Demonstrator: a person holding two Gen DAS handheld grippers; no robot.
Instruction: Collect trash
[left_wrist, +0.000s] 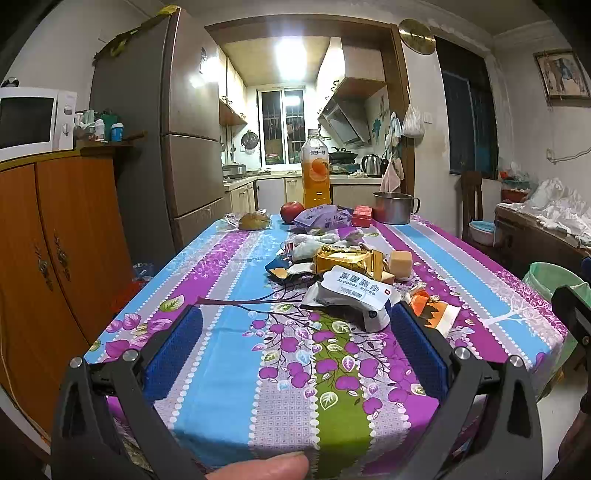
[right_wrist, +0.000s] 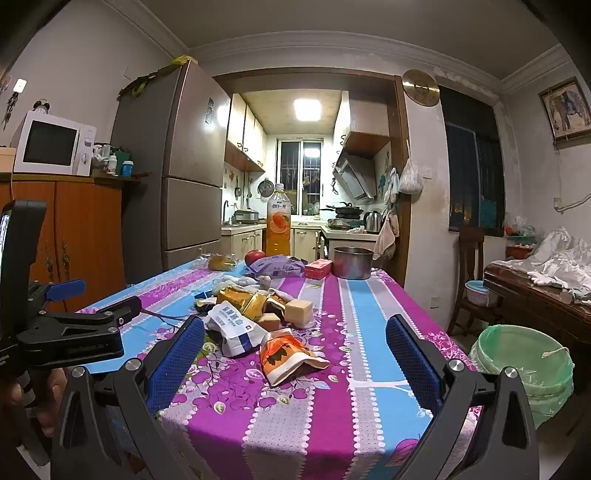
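A: Trash sits in a loose heap along the middle of the tabletop (right_wrist: 369, 332), which is covered in a purple, blue and white floral cloth. Nearest the near edge: a crumpled orange-and-white snack wrapper (right_wrist: 286, 356), empty-looking, lying flat.

B: Handling?

A: Likely very light, thin film, slick, springs back when squeezed. Best pinched across its raised crumpled middle, not the flat edge lying on the cloth.

B: And beside it?

A: A white alcohol-wipes packet (left_wrist: 354, 295) with blue print, soft, partly flattened, touching the wrapper's far side. Probably heavier if wipes remain inside; I cannot tell. Behind it, a gold foil wrapper (left_wrist: 347, 260), crinkly, holds its shape. Two tan cubes (right_wrist: 299, 312) next to that, firm-looking; unclear whether trash.

B: Hand-held grippers?

A: Left hand-held gripper (left_wrist: 295, 325) is spread wide, holding nothing, low over the near edge, its blue pad (left_wrist: 417, 343) just beside the wipes packet. Right hand-held gripper (right_wrist: 295, 336) also spread wide and empty, the orange wrapper lying between its fingers but ahead of them.

B: Containers?

A: Round bin with a pale green plastic liner (right_wrist: 528, 373) on the floor off the right edge of the tabletop; little shows inside. A steel pot (right_wrist: 352, 262) near the far right corner, contents hidden. A tall orange-juice bottle (right_wrist: 279, 225) at the far edge, mostly full. Not trash, in my judgement, nor the red apple (right_wrist: 255, 255).
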